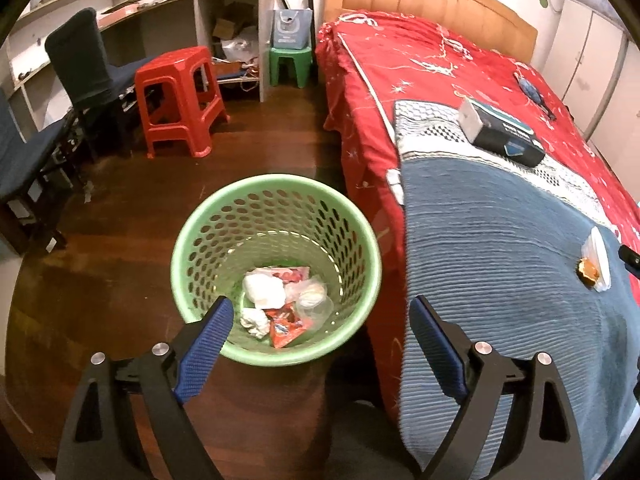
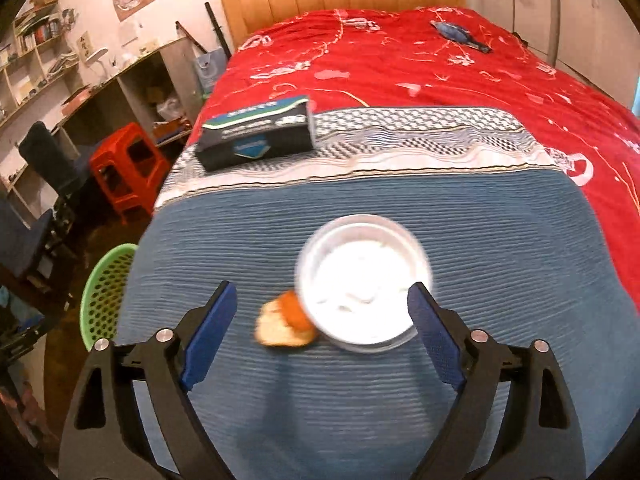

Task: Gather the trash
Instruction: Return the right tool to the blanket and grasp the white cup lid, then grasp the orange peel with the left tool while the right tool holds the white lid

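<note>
A green perforated bin (image 1: pixel 276 268) stands on the wood floor beside the bed and holds crumpled tissues and red wrappers (image 1: pixel 280 304). My left gripper (image 1: pixel 322 312) is open and empty above the bin's near rim. On the blue blanket (image 2: pixel 360 400) lies a white round lid or dish (image 2: pixel 364 284) with an orange and tan food scrap (image 2: pixel 286 320) touching its left edge. My right gripper (image 2: pixel 322 298) is open and empty, its fingers on either side of the scrap and dish. The dish and scrap also show in the left wrist view (image 1: pixel 596 260). The bin shows at the right wrist view's left edge (image 2: pixel 106 292).
A dark box (image 2: pixel 256 134) lies on the bed's patterned cloth, and a blue object (image 2: pixel 460 34) lies farther up the red bedspread (image 2: pixel 400 68). A red stool (image 1: pixel 178 100), a green stool (image 1: pixel 290 64), dark chairs (image 1: pixel 80 68) and shelves stand across the floor.
</note>
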A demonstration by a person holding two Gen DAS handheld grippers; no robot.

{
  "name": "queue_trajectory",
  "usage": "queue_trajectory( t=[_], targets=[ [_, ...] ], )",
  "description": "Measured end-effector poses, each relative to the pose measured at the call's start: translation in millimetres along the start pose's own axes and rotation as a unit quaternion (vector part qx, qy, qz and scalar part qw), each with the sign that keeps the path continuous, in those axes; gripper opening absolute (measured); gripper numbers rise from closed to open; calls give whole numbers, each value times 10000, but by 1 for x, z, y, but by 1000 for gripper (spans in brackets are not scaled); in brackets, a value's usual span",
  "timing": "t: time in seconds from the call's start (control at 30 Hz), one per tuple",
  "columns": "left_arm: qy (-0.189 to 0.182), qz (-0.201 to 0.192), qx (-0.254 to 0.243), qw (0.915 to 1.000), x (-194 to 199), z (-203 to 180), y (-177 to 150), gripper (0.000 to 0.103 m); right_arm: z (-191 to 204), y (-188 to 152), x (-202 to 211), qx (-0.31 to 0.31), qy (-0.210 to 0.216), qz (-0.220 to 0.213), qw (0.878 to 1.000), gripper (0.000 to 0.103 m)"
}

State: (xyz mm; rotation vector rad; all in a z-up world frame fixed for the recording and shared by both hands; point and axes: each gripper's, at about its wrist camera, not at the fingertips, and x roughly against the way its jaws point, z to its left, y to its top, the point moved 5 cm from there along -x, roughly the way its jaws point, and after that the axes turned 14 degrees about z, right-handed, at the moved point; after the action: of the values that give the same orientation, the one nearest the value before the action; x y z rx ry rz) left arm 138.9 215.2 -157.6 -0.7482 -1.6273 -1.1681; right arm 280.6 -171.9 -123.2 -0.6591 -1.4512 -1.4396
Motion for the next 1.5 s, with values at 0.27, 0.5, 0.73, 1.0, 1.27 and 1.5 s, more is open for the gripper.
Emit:
queue_trajectory(
  t=[0.27, 0.5, 0.73, 1.0, 1.27, 1.5],
  targets=[
    [25, 105, -224, 9997, -7, -29, 3, 87, -16, 9, -25, 536, -143, 272, 9981, 93],
    [71, 189, -358, 9992, -13, -45, 6, 87, -16, 14, -44, 885, -266, 459, 9947, 95],
    [115, 262, -480, 9984, -19, -55, 5, 87, -19, 20, -54, 939, -211, 533, 9939, 95],
    [103, 326, -545, 9979, -24, -64, 5, 87, -19, 22, -54, 989, -281, 471, 9936, 92],
    [-169, 245, -754, 9967, -15, -92, 10, 87, -29, 33, -15, 690, 12, 23, 9976, 92],
    [-658, 222, -1405, 9876, -10, -163, 10, 87, -41, 25, 10, 545, -52, -48, 9985, 92]
  ],
)
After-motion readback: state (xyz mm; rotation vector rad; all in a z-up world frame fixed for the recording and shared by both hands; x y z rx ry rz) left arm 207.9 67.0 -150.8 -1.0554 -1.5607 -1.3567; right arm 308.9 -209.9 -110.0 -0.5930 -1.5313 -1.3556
